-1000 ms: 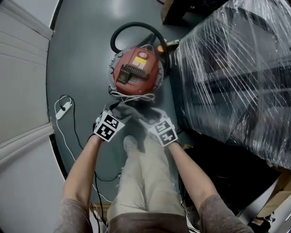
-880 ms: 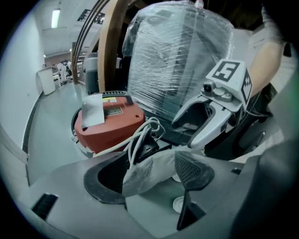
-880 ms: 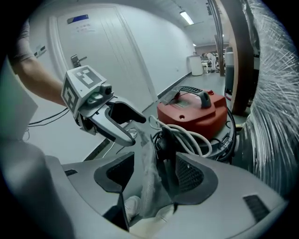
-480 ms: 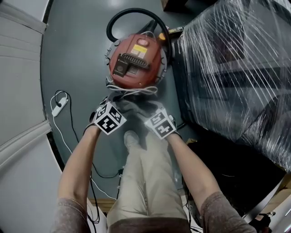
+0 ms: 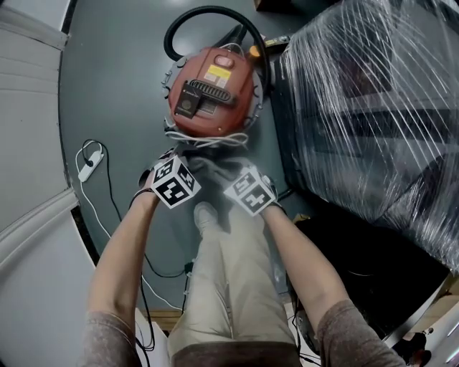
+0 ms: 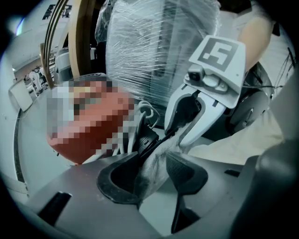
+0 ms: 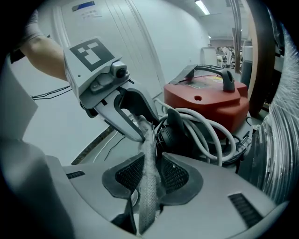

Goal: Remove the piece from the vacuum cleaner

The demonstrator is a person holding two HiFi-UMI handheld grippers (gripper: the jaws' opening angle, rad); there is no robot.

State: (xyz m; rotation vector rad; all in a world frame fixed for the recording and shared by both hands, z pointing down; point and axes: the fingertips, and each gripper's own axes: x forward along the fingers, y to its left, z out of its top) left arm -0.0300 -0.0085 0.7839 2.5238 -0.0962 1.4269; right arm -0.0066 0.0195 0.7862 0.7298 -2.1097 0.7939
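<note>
The red drum vacuum cleaner [image 5: 211, 89] stands on the dark floor, with a black hose [image 5: 208, 18] curling behind it and a white cord [image 5: 208, 143] coiled at its base. A grey cloth piece [image 5: 215, 170] stretches in front of it, between the two grippers. My left gripper [image 5: 188, 163] is closing its jaws, and the cloth [image 6: 156, 161] is pinched between the pads. The jaws of my right gripper [image 5: 231, 172] are closing too, gripping a strip of the same cloth [image 7: 148, 172]. Each gripper faces the other across the cloth.
A large bundle wrapped in clear plastic [image 5: 373, 107] stands close on the right of the vacuum. A white power strip [image 5: 87, 168] and its cable lie on the floor at left, by pale wall panels. The person's leg and shoe [image 5: 204, 215] are below the grippers.
Both grippers have drawn a little closer together in front of the vacuum, with the grey cloth between them. The head view has shifted, so the vacuum sits higher in the picture.
</note>
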